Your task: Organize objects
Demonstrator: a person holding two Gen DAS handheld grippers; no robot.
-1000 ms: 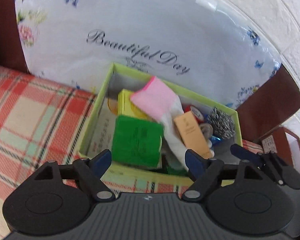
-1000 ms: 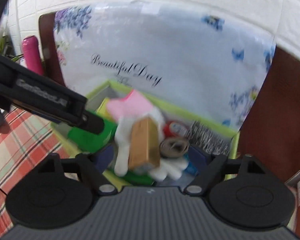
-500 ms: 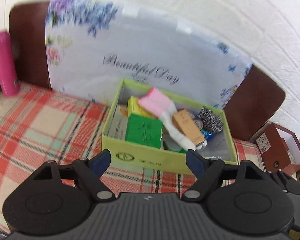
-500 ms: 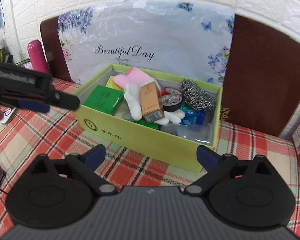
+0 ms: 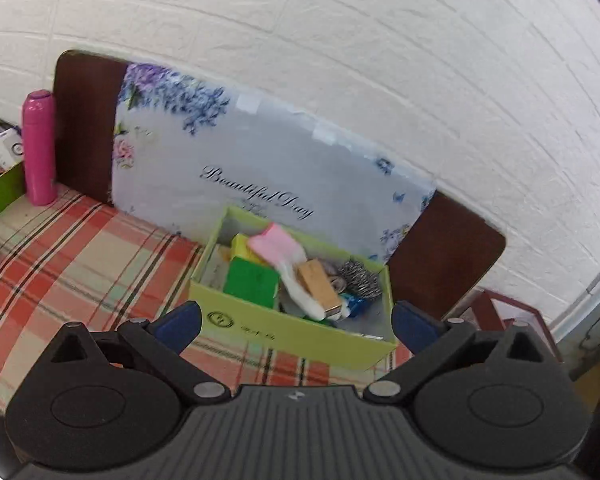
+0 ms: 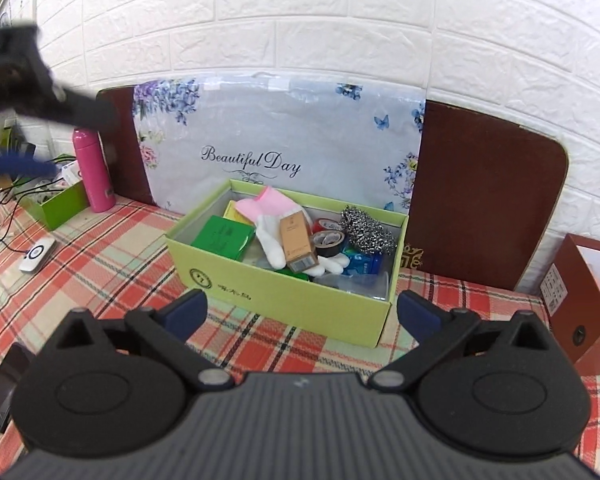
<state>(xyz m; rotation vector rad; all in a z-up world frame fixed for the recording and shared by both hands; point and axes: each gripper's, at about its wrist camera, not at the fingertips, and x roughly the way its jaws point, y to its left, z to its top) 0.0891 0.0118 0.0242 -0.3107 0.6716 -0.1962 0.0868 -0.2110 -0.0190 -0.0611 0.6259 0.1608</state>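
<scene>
— What do we see of our left gripper [image 5: 296,320]?
— A ribbed dark-grey body, two black rounded lobes, black linkage arms with silver screws, blue finger pads [image 5: 180,318].
— And our right gripper [image 6: 302,314]?
— The same build, with a small pale mark on the ribbed housing.

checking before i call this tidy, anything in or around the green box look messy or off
Mostly inside the green box: the tan carton lies tilted across the pink and white glove, with tape rolls and a steel scourer heaped loosely beside it. Nothing has spilled out.
</scene>
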